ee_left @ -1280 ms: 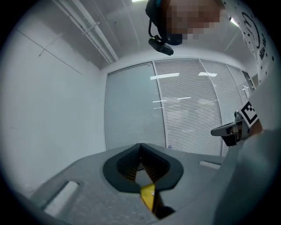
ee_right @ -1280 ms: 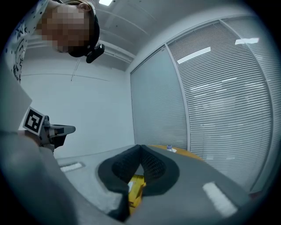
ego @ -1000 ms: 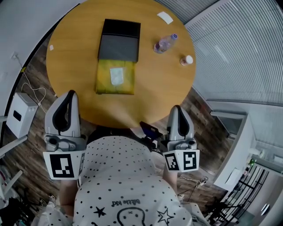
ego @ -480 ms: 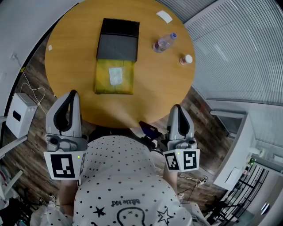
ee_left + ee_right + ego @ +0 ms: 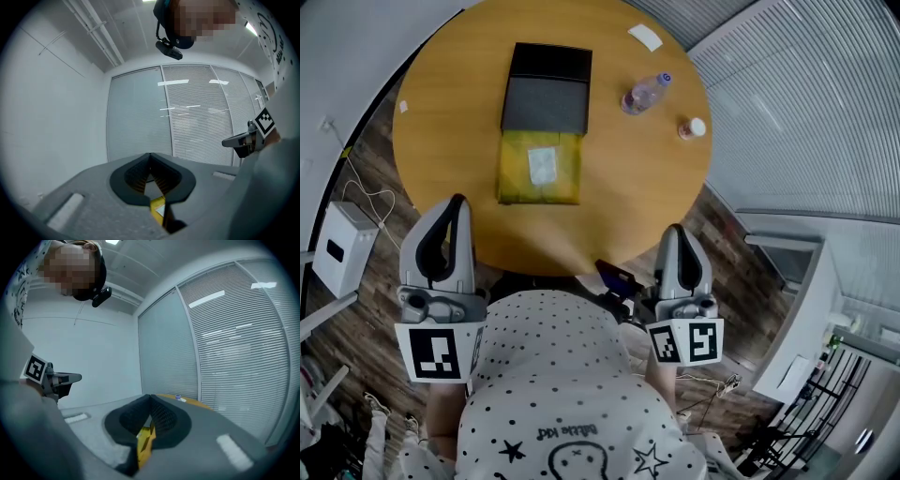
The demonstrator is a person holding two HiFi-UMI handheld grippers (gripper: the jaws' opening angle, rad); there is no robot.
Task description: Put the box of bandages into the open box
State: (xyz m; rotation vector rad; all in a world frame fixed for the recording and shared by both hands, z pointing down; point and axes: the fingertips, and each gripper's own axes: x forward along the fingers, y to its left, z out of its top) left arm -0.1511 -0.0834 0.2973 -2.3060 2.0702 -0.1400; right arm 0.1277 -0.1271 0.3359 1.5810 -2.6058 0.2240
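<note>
The yellow box of bandages (image 5: 539, 167) lies flat on the counter (image 5: 637, 187), well ahead of both tools and touching the open box (image 5: 546, 89) beyond it. It looks near-square, so its long axis is unclear. The left tool (image 5: 450, 211) and right tool (image 5: 677, 234) are clenched on nothing at the counter's near edge, probably before reaching.

A round wooden table (image 5: 647, 187) stands on a dark wood-plank floor (image 5: 356, 328). A plain white wall (image 5: 337, 56) curves along the far left. Glass partitions with closed horizontal blinds (image 5: 806, 103) run along the right. A small white box (image 5: 337, 246) with a cable sits on the floor at left. Strips of light (image 5: 211, 298) reflect on the glass.
</note>
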